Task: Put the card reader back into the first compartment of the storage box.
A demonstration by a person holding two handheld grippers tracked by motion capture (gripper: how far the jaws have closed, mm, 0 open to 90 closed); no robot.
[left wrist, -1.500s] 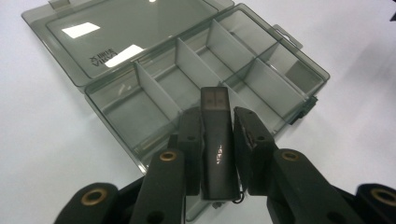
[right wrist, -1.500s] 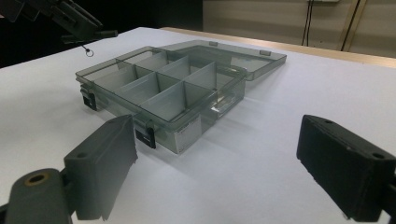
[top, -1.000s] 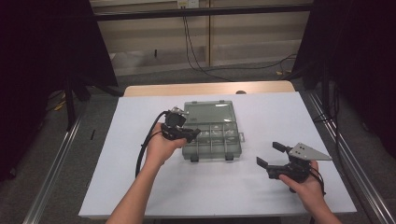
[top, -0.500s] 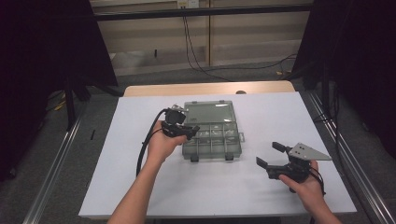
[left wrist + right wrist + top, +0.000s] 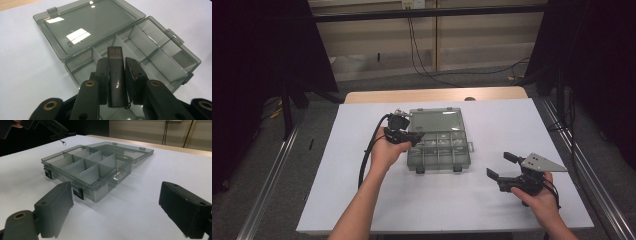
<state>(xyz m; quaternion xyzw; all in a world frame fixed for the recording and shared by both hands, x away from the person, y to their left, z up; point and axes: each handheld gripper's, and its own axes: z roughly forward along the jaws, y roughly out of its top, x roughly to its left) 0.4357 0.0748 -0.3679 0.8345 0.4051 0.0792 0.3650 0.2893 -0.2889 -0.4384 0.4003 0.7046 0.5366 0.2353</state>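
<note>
A smoky clear compartment box (image 5: 438,150) lies open in the middle of the table, its lid (image 5: 435,120) folded flat behind it. The compartments that I can see hold nothing. My left gripper (image 5: 413,137) hovers over the box's left end, shut on a small black USB stick (image 5: 116,75) that stands out past its fingertips above the left compartments. In the right gripper view the box (image 5: 87,167) is ahead and the left gripper (image 5: 53,128) hangs above its far corner with a small ring dangling. My right gripper (image 5: 498,165) rests open to the right of the box, nothing between its jaws.
The table is covered by a white sheet (image 5: 362,200) with a wooden edge (image 5: 432,95) at the back. A black cable (image 5: 367,155) trails from the left gripper along the forearm. Metal rails (image 5: 267,185) run down both sides of the table.
</note>
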